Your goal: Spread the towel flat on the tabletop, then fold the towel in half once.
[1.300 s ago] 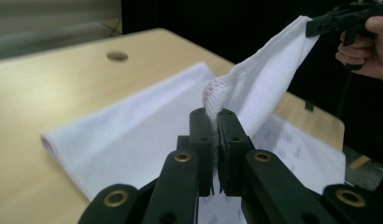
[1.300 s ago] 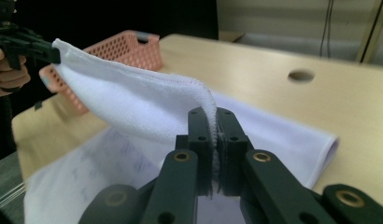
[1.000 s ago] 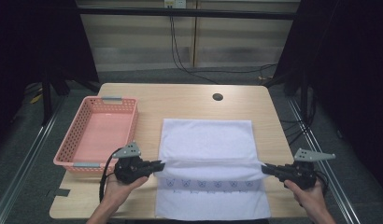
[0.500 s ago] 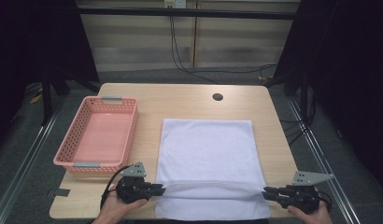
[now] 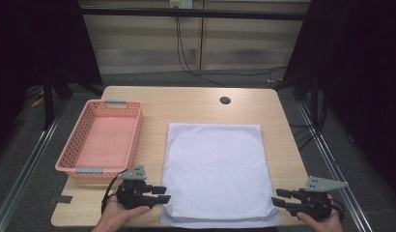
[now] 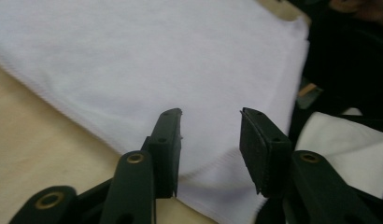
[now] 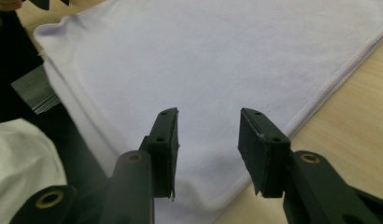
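A white towel (image 5: 215, 169) lies flat on the wooden table (image 5: 196, 104), doubled over, with two layers showing at its near edge. My left gripper (image 5: 163, 193) rests at the towel's near left corner and my right gripper (image 5: 277, 198) at its near right corner. Both pairs of jaws have just been opening. In the left gripper view the left gripper (image 6: 210, 114) stands open over the towel (image 6: 157, 56) corner, its pads clear of the cloth. The right gripper (image 7: 208, 114) is likewise open above the towel (image 7: 217, 51) edge, pressing on nothing.
A pink plastic basket (image 5: 102, 140) stands left of the towel with nothing in it, close behind my left gripper. A round cable hole (image 5: 225, 100) sits near the table's far edge. Bare wood lies beyond and right of the towel.
Both grippers drew the towel's held edge toward the near table edge and laid it down. Their jaws then parted and let the cloth go; the towel now lies flat.
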Available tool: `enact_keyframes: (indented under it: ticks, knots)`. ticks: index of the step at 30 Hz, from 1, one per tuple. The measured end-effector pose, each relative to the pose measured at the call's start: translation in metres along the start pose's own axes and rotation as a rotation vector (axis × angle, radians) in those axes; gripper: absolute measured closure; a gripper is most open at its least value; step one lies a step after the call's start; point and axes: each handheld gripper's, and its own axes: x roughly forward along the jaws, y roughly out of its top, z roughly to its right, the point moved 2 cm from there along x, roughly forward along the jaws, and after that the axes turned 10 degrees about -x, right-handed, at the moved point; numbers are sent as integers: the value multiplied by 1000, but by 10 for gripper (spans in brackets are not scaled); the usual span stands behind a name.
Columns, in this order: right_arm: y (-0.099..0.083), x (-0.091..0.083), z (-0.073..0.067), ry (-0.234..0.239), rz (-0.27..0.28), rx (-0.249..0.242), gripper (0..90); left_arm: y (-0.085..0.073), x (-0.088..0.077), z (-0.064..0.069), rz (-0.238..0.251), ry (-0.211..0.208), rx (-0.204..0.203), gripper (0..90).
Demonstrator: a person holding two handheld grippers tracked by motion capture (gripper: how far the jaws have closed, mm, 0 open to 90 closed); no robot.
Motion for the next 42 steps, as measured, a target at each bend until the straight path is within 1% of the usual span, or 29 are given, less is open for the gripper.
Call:
enact_keyframes:
  ticks: [1, 2, 3, 4, 5, 6, 7, 8, 10, 12, 13, 14, 15, 16, 17, 18, 20, 22, 25, 26, 27, 28, 29, 30, 31, 35, 37, 39, 42]
  knots:
    - [3, 5, 4, -1, -12, -3, 573, 3, 3, -3, -1, 18, -19, 580]
    - [4, 8, 6, -5, -19, -5, 566, 8, 7, -7, -11, 56, -23, 562]
    - [7, 13, 10, -15, -23, -3, 557, 14, 11, -11, -6, 95, -22, 513]
    - [7, 13, 10, -15, -23, -3, 557, 14, 11, -11, -6, 95, -22, 486]
    - [12, 23, 17, -14, -44, -9, 542, 22, 13, -17, 12, 110, -34, 465]
    - [13, 26, 19, -21, -46, -3, 535, 26, 15, -20, 15, 110, -39, 456]
    - [15, 30, 22, -25, -50, 4, 533, 26, 15, -20, 15, 110, -39, 456]
    - [17, 36, 26, -23, -60, -2, 533, 34, 22, -25, 16, 131, -27, 449]
    - [20, 44, 32, -33, -71, -8, 526, 39, 30, -30, 11, 142, -25, 434]
    - [24, 53, 39, -51, -90, 3, 509, 45, 39, -37, -11, 177, -32, 395]
    - [26, 57, 43, -54, -93, 5, 506, 48, 42, -41, -18, 183, -38, 380]
    - [28, 61, 47, -49, -101, 16, 505, 48, 42, -41, -18, 183, -38, 380]
    - [29, 66, 51, -55, -109, 19, 492, 52, 48, -49, -13, 194, -42, 370]
    - [31, 71, 54, -64, -112, 18, 485, 54, 51, -53, -25, 201, -53, 363]
    - [32, 75, 58, -64, -119, 18, 482, 56, 54, -55, -27, 206, -48, 348]
    - [34, 79, 61, -69, -122, 25, 465, 58, 56, -57, -32, 198, -50, 330]
    - [37, 87, 67, -63, -124, 31, 446, 60, 61, -61, -15, 193, -59, 344]
    - [39, 96, 72, -83, -141, 28, 419, 62, 65, -63, -6, 201, -59, 348]
    - [42, 106, 79, -104, -146, 6, 429, 63, 69, -64, 9, 239, -15, 403]
    - [44, 108, 79, -120, -155, 3, 431, 63, 69, -63, 7, 268, -5, 445]
    - [45, 111, 79, -134, -162, -8, 431, 62, 69, -61, 6, 277, 10, 482]
    - [45, 112, 78, -142, -171, -29, 440, 61, 68, -60, -10, 294, 30, 500]
    - [45, 112, 76, -154, -183, -42, 455, 61, 69, -59, -6, 307, 28, 538]
    - [44, 111, 75, -161, -188, -49, 466, 60, 68, -58, -14, 309, 43, 580]
    - [44, 110, 74, -162, -186, -65, 479, 57, 66, -57, -16, 300, 52, 598]
    - [36, 101, 62, -142, -194, -92, 547, 45, 60, -48, -24, 273, 71, 615]
    - [32, 94, 55, -134, -203, -89, 572, 40, 58, -43, -36, 261, 85, 608]
    - [28, 89, 48, -129, -204, -100, 576, 33, 56, -36, -48, 242, 94, 579]
    - [21, 81, 37, -114, -205, -104, 583, 24, 52, -26, -64, 208, 94, 578]
